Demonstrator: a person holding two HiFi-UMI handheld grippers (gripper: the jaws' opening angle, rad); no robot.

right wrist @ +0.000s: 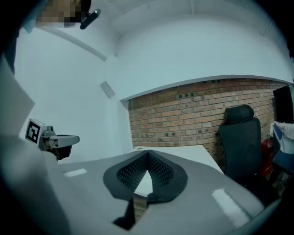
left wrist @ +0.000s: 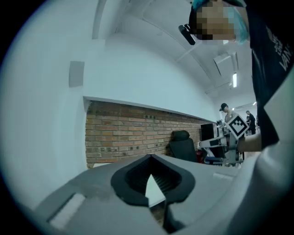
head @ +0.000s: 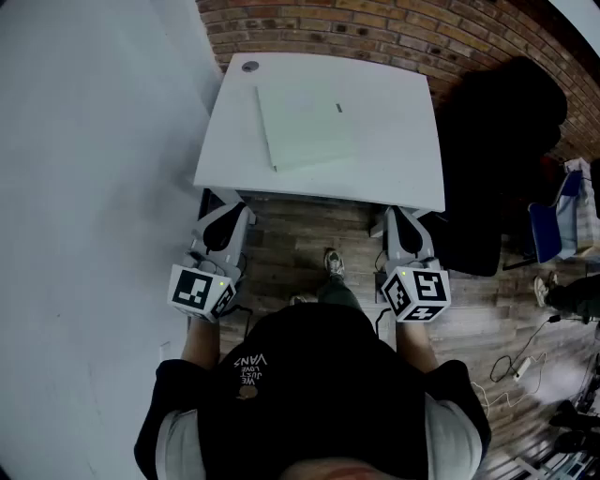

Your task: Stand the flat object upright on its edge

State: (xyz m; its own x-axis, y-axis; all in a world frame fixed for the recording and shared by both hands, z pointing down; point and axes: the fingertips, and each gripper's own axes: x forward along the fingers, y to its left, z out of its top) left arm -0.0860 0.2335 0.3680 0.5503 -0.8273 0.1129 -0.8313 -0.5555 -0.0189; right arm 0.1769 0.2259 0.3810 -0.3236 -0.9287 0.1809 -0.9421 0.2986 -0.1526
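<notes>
Pale, greenish-white board (head: 305, 127) lies flat on the white worktop (head: 394, 169), ahead of both my claws and between their lines, a little nearer the left one's side. My left claw (head: 223, 202) and right claw (head: 398, 214) hang just short of the worktop's near edge, well apart from each other. They point nearly level toward the brick wall (head: 375, 28) beyond. Each claw is pressed together with nothing in it; only a sliver of worktop shows through the gap behind the tips. A black chair (head: 497, 141) stands off to the right of my right claw, away from the board.

The board is not yet touched, so the task has not begun. I judge it thin, light and probably stiff, with a smooth face that may slip under a pad; whether it bends I cannot tell from here. It sits flush with the worktop, so there is no gap for a jaw to get under. Its near edge, the one closest to my claws, looks the best place to take hold. One claw could drag it toward me until that edge overhangs, then pinch the edge with one jaw above and one below. The other claw could steady the far side as it tips up. Standing on so narrow an edge, it will likely topple if released carelessly.
</notes>
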